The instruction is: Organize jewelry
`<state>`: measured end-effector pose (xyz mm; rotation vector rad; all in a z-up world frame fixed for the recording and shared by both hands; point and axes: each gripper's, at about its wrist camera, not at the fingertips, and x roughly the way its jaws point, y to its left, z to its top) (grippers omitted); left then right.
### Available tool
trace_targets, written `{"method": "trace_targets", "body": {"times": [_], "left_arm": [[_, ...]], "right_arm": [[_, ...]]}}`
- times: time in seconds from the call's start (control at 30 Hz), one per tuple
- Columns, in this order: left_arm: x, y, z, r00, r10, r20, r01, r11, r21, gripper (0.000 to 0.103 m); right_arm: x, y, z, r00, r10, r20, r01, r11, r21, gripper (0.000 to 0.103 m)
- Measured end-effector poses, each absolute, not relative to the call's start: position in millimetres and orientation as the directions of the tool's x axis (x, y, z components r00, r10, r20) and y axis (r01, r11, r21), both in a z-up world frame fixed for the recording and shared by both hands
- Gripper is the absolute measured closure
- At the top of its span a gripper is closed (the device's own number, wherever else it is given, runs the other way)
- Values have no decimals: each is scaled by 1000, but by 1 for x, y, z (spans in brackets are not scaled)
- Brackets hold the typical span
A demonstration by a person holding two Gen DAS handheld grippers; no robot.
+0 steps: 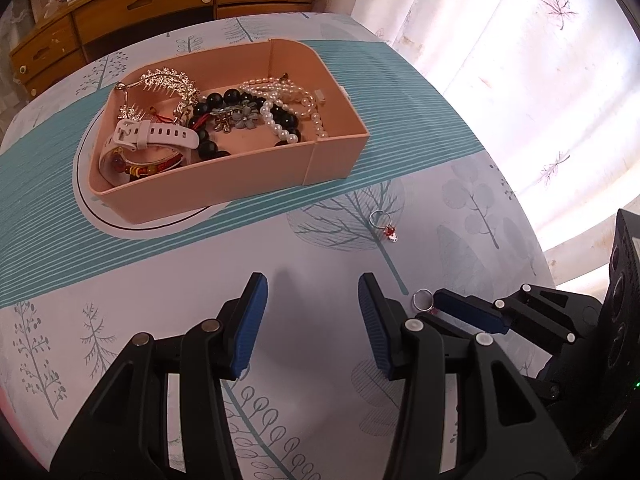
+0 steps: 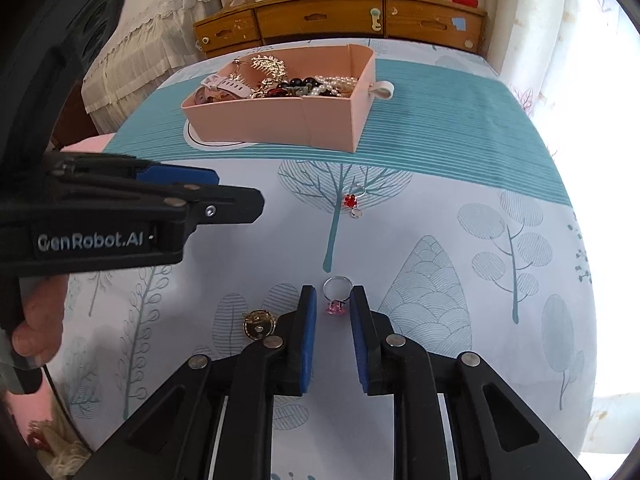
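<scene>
Squeeze the right gripper (image 2: 331,300), its 2 pads apart around the pink ring (image 2: 335,295) on the tablecloth (image 2: 440,240), slowly and evenly, then lift toward the pink box (image 2: 280,120), keeping the left gripper (image 1: 312,296) spread wide, holding nothing.

So the open pink cardboard box (image 2: 280,120) sits toward the far side of the tree-print tablecloth (image 2: 460,240), jewelry piled inside. Nearer than the box lies a silver ring with a red charm (image 2: 352,200). Closest in, a silver ring with a pink stone (image 2: 336,296) lies between the right gripper (image 2: 332,316) fingers, round gold brooch (image 2: 259,323) just left of it
</scene>
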<state>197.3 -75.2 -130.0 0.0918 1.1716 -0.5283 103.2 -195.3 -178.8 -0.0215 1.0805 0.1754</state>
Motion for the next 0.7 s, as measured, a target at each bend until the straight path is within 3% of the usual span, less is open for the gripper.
{"method": "trace_targets", "body": {"times": [0.2,0.3,0.7], "left_arm": [[201,-80,-130,278,-352,-894,446,871,-205,59],[201,-83,-131,276,-355,-893,452,868,-205,59],[213,-103,-132,249,-392,-886,455,855,-250,59]], "right_arm": [[101,-196,-180,472,136,-871,-164,984,65,87],[98,-196,-180,483,120,-867,-171,984,41,93],[89,-218,-179,476,192,-858,-132,980,146,93]]}}
